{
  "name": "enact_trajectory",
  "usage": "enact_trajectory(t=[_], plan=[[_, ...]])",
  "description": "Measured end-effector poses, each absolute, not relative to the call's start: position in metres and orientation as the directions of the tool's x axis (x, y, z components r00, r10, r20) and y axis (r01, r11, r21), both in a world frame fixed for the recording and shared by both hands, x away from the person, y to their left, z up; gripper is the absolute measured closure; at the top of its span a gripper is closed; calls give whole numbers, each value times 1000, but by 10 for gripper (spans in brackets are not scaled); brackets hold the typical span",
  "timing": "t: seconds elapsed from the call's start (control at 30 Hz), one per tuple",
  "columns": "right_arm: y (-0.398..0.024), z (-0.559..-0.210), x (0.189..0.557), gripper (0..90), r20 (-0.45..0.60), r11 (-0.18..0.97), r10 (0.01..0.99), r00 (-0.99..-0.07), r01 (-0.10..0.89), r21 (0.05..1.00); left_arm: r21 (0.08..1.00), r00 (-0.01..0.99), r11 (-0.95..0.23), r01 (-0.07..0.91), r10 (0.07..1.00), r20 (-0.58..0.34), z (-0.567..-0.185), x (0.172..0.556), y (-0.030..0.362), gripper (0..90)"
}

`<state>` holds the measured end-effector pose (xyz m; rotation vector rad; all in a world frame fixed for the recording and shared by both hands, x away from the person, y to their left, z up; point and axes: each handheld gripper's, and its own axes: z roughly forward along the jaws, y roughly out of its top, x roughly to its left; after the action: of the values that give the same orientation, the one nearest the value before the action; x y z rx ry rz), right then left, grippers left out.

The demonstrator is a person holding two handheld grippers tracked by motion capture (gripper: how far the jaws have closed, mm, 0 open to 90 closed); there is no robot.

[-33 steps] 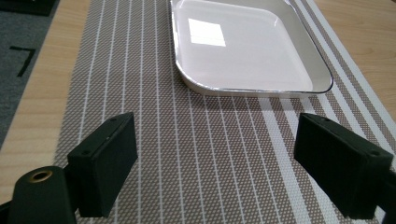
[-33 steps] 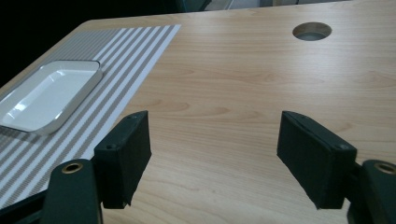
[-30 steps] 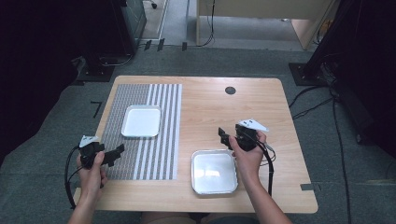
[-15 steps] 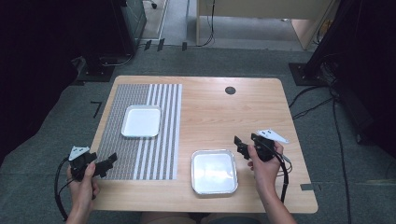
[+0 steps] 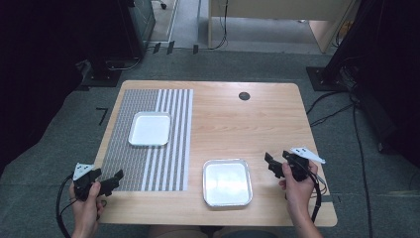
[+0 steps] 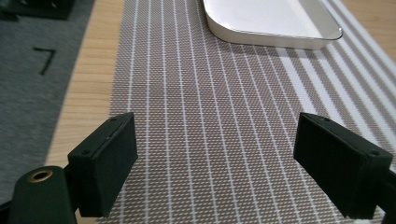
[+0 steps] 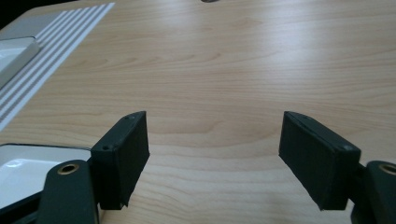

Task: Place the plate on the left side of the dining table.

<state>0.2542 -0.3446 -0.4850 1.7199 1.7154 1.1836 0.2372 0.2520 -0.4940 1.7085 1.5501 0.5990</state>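
Right now I have both tools low over the near edge of the wooden table (image 5: 223, 119), one at each lower corner of the high view. My left gripper (image 5: 115, 179) sits at the lower left of that frame, held in my left hand (image 5: 85, 203), its jaws just over the near left corner of the striped placemat (image 5: 148, 158). In the left gripper view the two black jaws stand wide apart with nothing between them, and the brown-and-white weave of the placemat runs up the frame under them. At the top of that view lies the white tray (image 6: 271, 21), shallow, with rounded corners, resting flat on the mat and well apart from the jaws. In the high view this same tray sits on the mat in the upper left part of the table.

My right gripper (image 5: 275, 163) is at the lower right of the high view, in my right hand (image 5: 297, 186), with a grey plate on top and a cable trailing toward the table edge. Its jaws are spread wide too, holding nothing, over bare wood. A second tray, the silver tray (image 5: 227, 182), lies on the bare wood near the front edge, just left of that gripper; its rim shows at the lower left of the right gripper view. A small dark round hole (image 5: 244, 95) sits toward the far side of the table.
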Motion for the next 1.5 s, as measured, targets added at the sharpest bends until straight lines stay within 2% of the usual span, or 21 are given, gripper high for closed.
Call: enact_trajectory(t=[0.73,1.0,1.1,1.5], plan=[[-413,-516,203,232,220,-161,975,-18,624,765,725,164,-67,685,984,-64,-514,230,257,134],[-424,-521,189,231,202,-165,979,16,638,752,729,169,-114,675,986,-2,-517,228,252,134],[-425,-524,186,231,222,-189,975,27,631,752,731,171,-116,672,985,-1,-517,228,252,133],[-424,-524,189,215,178,-158,983,33,639,752,737,182,-121,664,983,-2,-518,227,253,133]])
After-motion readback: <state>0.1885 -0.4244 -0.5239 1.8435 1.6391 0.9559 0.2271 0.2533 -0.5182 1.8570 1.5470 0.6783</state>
